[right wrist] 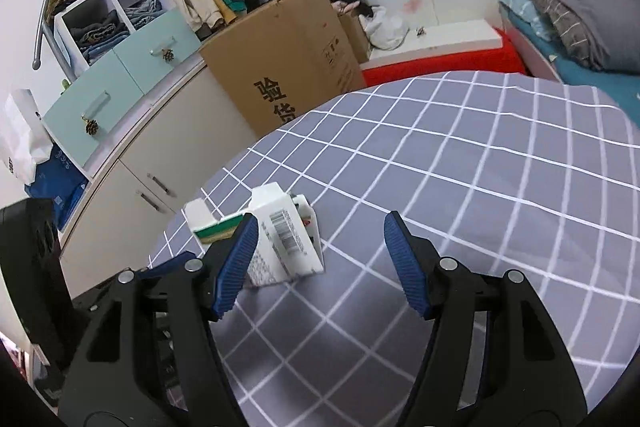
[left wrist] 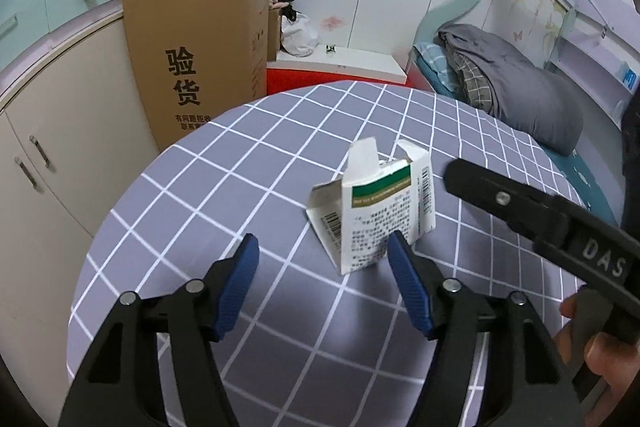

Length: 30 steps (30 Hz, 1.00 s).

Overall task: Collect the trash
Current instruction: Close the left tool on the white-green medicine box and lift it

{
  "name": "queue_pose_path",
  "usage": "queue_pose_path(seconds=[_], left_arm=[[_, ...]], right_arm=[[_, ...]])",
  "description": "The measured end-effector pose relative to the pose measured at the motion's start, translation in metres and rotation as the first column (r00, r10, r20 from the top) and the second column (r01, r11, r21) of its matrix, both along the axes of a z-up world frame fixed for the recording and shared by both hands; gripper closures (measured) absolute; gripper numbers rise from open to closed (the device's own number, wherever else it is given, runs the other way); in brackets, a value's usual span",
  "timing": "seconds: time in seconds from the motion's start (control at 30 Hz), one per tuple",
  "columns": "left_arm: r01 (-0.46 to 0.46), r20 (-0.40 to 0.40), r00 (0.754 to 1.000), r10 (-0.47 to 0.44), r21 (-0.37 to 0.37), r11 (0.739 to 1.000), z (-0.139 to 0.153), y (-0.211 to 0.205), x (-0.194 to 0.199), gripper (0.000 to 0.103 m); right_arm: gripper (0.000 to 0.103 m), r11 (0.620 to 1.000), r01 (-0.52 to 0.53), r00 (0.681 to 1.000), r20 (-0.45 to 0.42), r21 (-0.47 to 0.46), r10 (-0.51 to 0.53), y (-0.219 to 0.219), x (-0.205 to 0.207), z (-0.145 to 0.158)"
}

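Note:
A white opened medicine carton [left wrist: 372, 215] with a green stripe and barcodes stands on the grey checked tablecloth [left wrist: 208, 195]. My left gripper [left wrist: 323, 259] is open just short of the carton. Its right blue pad [left wrist: 404, 267] sits at the carton's near right corner without squeezing it. From the right, my right gripper's black finger [left wrist: 500, 197] reaches in beside the carton, with a hand [left wrist: 592, 343] behind it. In the right wrist view the carton [right wrist: 288, 239] stands just beyond the left blue pad [right wrist: 238, 259] of my open right gripper [right wrist: 320, 239]. The other pad is far from it.
A tall cardboard box [left wrist: 192, 67] [right wrist: 280, 67] stands beyond the table's left edge, next to beige cabinets [left wrist: 60, 155]. A bed with a grey blanket [left wrist: 516, 83] lies at the right. A white board on a red base [left wrist: 340, 67] sits behind the table.

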<state>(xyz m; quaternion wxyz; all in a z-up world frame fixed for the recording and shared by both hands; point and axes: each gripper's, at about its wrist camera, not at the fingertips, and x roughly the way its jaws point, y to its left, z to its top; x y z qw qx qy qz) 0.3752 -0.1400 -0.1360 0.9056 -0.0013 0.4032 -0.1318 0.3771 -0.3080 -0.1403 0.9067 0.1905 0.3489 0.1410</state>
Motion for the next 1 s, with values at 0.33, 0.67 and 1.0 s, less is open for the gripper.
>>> queue_pose_path(seconds=[0.33, 0.67, 1.0], left_arm=[[0.078, -0.028, 0.997, -0.079, -0.024, 0.997, -0.003, -0.016, 0.011, 0.063], [0.116, -0.005, 0.993, -0.116, 0.014, 0.993, -0.001, -0.007, 0.004, 0.075], [0.105, 0.079, 0.991, -0.104, 0.000, 0.995, 0.026, 0.050, -0.034, 0.076]], right_arm=[[0.047, 0.995, -0.081, 0.996, -0.037, 0.063, 0.084, 0.012, 0.016, -0.007], [0.072, 0.995, -0.096, 0.995, -0.035, 0.003, 0.096, 0.027, -0.002, -0.003], [0.072, 0.986, -0.162, 0.987, 0.004, -0.036, 0.162, 0.091, -0.029, 0.028]])
